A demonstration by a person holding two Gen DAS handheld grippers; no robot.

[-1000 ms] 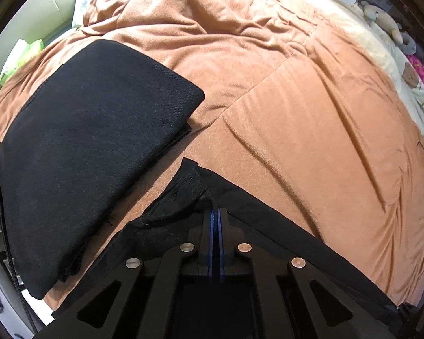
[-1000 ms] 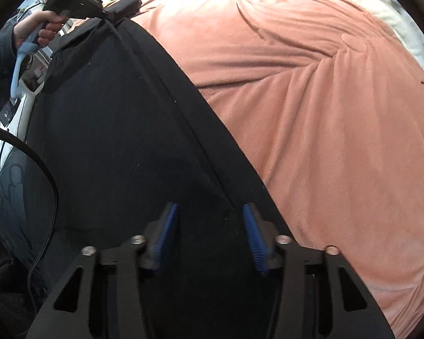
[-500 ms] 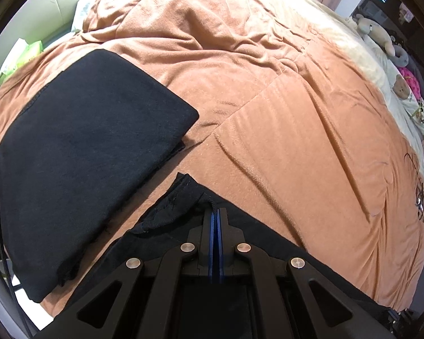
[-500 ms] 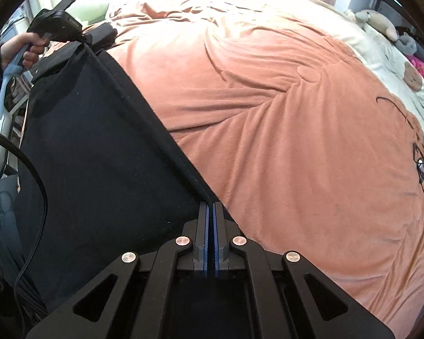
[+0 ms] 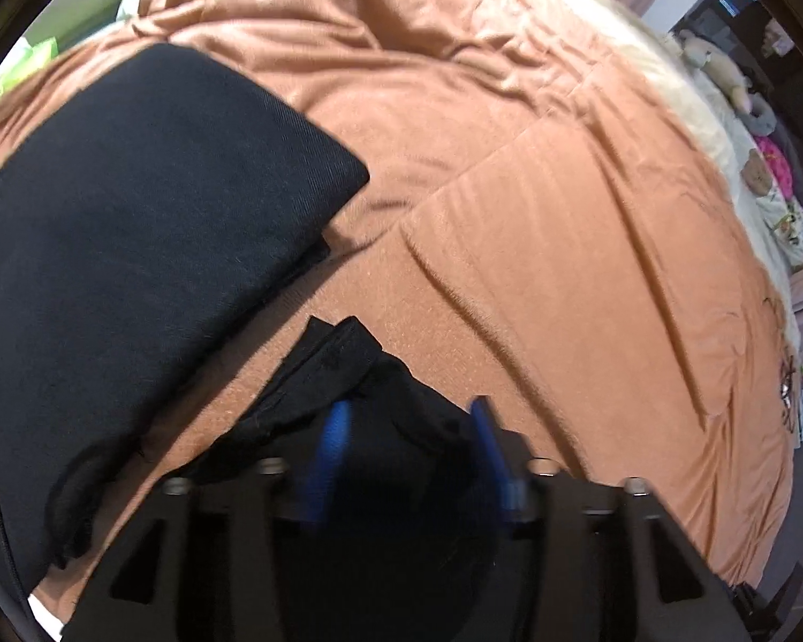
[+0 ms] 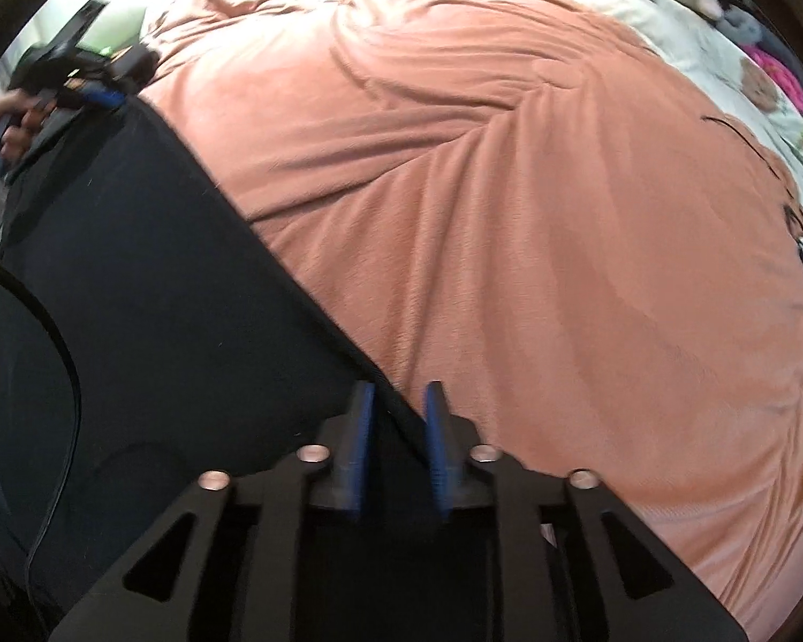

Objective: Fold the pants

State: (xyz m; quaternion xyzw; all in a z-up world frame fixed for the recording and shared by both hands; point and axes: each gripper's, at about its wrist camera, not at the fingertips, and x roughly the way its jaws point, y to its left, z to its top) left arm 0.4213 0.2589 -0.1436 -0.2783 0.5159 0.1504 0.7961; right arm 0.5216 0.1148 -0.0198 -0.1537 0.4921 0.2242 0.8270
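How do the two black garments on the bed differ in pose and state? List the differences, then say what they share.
1. The folded garment is a neat, thick rectangle; the pants lie spread in one long sheet.
2. The folded garment lies apart from both grippers; the pants have the left gripper and right gripper over their ends, jaws having just been opening, cloth between them.

Shared: both are black and rest on the orange blanket.
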